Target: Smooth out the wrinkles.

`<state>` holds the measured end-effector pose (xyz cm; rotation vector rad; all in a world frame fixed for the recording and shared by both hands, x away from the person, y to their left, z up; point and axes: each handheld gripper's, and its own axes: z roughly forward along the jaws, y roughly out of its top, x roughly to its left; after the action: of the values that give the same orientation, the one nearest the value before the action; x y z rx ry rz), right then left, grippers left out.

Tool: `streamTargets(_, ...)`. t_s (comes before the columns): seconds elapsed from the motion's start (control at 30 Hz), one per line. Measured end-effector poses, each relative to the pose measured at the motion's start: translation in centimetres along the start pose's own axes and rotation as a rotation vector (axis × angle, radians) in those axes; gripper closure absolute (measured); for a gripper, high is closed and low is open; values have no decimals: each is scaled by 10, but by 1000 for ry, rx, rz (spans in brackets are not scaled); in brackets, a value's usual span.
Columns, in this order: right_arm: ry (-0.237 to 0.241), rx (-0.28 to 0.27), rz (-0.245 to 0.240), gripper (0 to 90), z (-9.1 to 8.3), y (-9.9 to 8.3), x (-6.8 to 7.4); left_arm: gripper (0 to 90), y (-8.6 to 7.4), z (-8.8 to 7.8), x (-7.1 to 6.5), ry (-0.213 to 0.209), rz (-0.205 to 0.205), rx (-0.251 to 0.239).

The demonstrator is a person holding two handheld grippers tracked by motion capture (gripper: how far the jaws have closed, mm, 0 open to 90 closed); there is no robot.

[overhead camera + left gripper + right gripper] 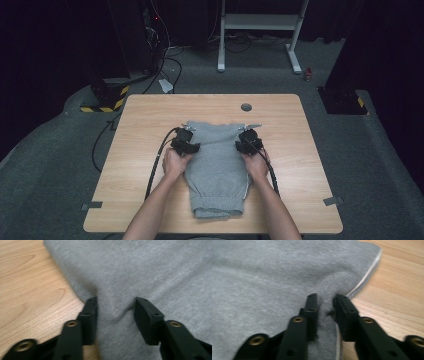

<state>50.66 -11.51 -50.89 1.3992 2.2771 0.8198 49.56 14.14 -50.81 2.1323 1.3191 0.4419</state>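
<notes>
My left claw [115, 308] is sitting on the left edge of the grey sweat shorts [216, 165], jaws half spread with a ridge of fabric bunched up between them. In the left gripper view the cloth puckers toward both pads, so it looks like a pinch on that fold, though the picture is soft and I can't swear both pads press hard. My right claw [325, 305] is much narrower: the jaws are squeezed on a thin pleat right at the right-hand seam, and the pale stitched hem runs out from under the right jaw.

From the high view, the left claw [186, 141] and right claw [248, 140] are on opposite sides of the shorts, about a third of the way down from the far end, my hands just behind them. The fingertips themselves are hidden under the claw bodies there, so that view says nothing about the grip.

The shorts lie flat in the middle of the wooden bench [140, 125], folded lengthwise I think, with the ribbed band toward me near the front edge. Can't make out which end is the waistband. There's a small grey round cap [246, 107] in the bench beyond the shorts. My forearms are cut off by the bottom of the frame.
</notes>
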Motion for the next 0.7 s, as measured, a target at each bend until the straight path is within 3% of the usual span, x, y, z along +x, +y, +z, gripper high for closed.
streamTargets(0.13, 38, 10, -22, 795, -1, 0, 0, 724, -1, -1, 1, -42, 1, -5)
streamTargets(0.23, 58, 8, -33, 803, -2, -1, -2, 787, -2, 0, 6, -96, -34, -10)
streamTargets(0.33, 51, 4, -44, 813, -2, -2, 0, 805, -2, -1, 13, -154, -70, 0)
streamTargets(0.43, 36, 7, -54, 825, -3, -1, 3, 810, -3, -2, 16, -176, -69, 5)
streamTargets(0.6, 80, -22, -41, 830, -10, -1, 0, 816, 0, -10, 20, -211, -79, -5)
streamTargets(0.7, 107, -65, -50, 831, -27, 4, 0, 818, 6, -23, 19, -237, -76, -39)
